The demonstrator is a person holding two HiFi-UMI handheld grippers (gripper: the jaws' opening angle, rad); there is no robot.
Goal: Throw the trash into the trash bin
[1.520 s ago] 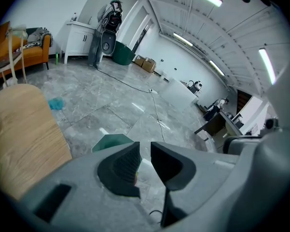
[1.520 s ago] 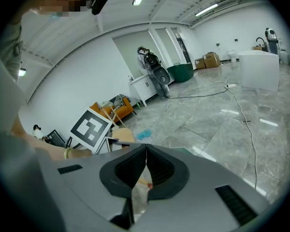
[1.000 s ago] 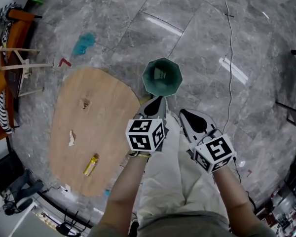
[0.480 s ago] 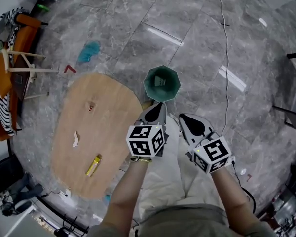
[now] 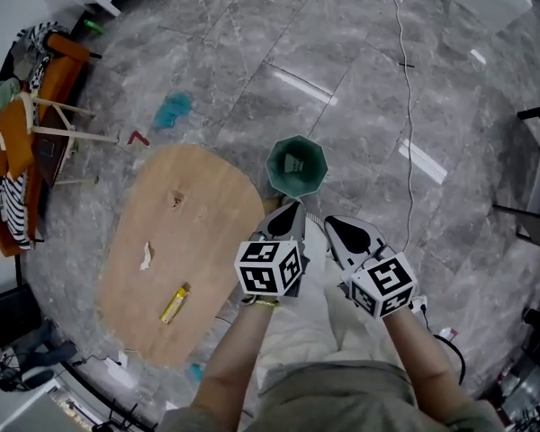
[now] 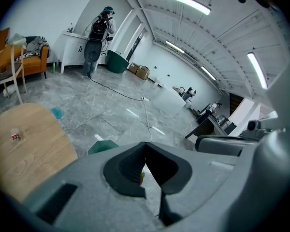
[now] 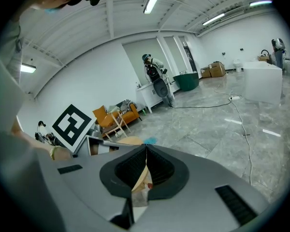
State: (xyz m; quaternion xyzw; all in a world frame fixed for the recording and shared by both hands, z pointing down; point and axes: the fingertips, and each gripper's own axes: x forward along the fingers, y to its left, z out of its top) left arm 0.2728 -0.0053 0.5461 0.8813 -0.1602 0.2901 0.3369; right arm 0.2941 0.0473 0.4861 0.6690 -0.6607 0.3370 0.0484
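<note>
Head view: the table point(image 5: 175, 250) is at left, its right edge just beside the bin point(image 5: 297, 165). Open floor lies right of the bin, crossed by a cable point(image 5: 405, 106). A paper scrap point(image 5: 146, 256) and a yellow wrapper point(image 5: 174, 303) lie on the table. The left gripper point(image 5: 294, 205) and right gripper point(image 5: 329, 221) hover near the bin.

Left gripper view: jaws together, nothing held. A person point(image 6: 99, 30) stands far off, seen only in the gripper views.

Right gripper view: jaws together, empty. An orange chair point(image 7: 117, 116) stands beyond the table.

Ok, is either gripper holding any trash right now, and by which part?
Nothing, by what shows. The left gripper and the right gripper each have their fingers shut tip to tip, with nothing between them.
</note>
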